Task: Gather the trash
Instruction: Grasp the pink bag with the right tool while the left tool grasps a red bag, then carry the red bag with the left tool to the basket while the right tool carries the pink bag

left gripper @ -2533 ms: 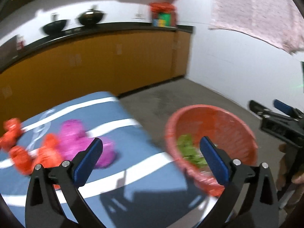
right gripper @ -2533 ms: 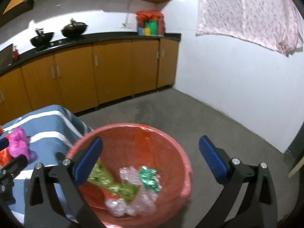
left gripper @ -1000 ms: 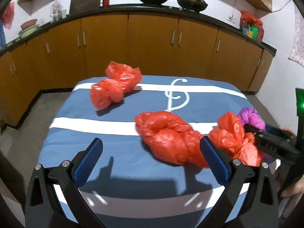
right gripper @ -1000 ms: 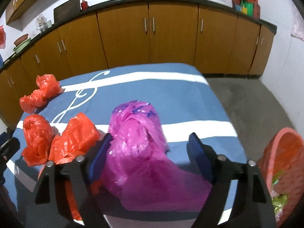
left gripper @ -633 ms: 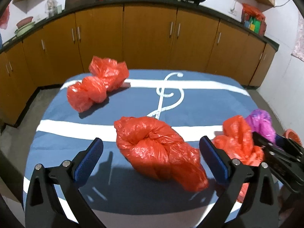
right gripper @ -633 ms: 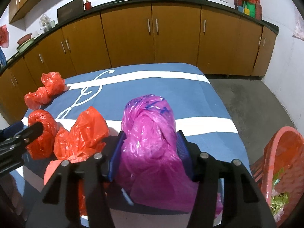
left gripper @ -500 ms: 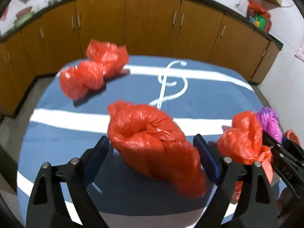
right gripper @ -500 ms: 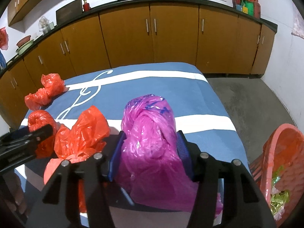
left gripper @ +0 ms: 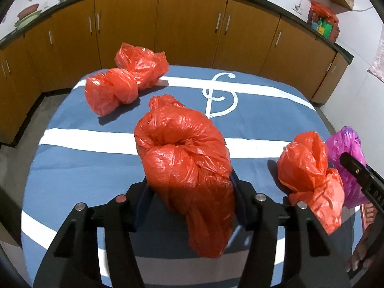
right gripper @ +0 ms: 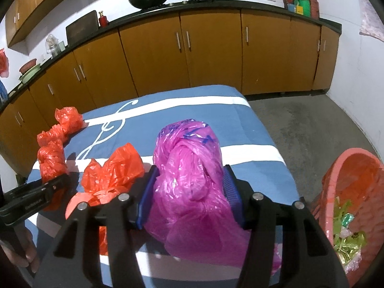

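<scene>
Left claw [left gripper: 189, 196] is closing its jaws on the knotted red plastic bag [left gripper: 184, 158] that lies near the front of the blue cloth-covered surface with white stripes [left gripper: 264, 110]; a second ago those jaws stood wide with the bag lying well ahead of them, and now the bag sits between them with the pads at its flanks. Far to the left, a twisted pair of red plastic bags [left gripper: 124, 84] lies untouched near the back edge. To the right, a crumpled red plastic bag [left gripper: 309, 168] stands just beside the purple one. Further right, the right claw [right gripper: 189, 196] pinches the bunched purple plastic bag [right gripper: 189, 168], its blue pads pressed into both sides; a second ago it was only narrowing around that bag. At the far right, on the floor off the surface's edge, the round red plastic basket [right gripper: 336, 168] already holds green and clear wrappers. With both bags now flanked or gripped, the pickup looks nearly secured, and the carry across to the basket seems the likely next step.
</scene>
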Available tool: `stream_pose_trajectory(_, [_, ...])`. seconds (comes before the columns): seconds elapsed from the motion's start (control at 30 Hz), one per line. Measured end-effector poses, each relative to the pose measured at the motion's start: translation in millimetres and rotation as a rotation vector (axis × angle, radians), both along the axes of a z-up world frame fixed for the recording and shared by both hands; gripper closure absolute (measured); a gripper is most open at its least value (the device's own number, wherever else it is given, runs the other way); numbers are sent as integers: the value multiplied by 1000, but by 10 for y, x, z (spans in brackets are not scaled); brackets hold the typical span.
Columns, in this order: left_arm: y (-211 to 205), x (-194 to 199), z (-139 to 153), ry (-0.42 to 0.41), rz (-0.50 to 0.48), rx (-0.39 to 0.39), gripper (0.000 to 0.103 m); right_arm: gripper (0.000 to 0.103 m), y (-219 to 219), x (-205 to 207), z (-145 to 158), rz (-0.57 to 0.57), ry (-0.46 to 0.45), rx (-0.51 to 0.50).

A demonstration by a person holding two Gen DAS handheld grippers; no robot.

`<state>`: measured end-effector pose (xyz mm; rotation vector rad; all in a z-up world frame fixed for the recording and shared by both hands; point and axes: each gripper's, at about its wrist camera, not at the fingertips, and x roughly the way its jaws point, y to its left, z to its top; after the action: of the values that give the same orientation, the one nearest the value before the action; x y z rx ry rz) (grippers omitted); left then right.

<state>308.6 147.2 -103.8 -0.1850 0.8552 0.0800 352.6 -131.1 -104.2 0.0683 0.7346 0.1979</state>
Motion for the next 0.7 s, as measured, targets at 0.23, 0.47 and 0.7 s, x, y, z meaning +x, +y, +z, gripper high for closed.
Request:
stream_pose_trajectory(0.23, [-91,-130,266,-68,-36,7,45,49,-169,-177,213,-17,-37,23])
stream_pose_trajectory(0.47, [-494,-293,582,-146,-140,4,45,49,-472,-454,498,-58,-97,33])
stream_pose_trajectory(0.7, [-1095,-447,797,-202,-280,-23,46,50,-1066,-812,747,-162,-157,26])
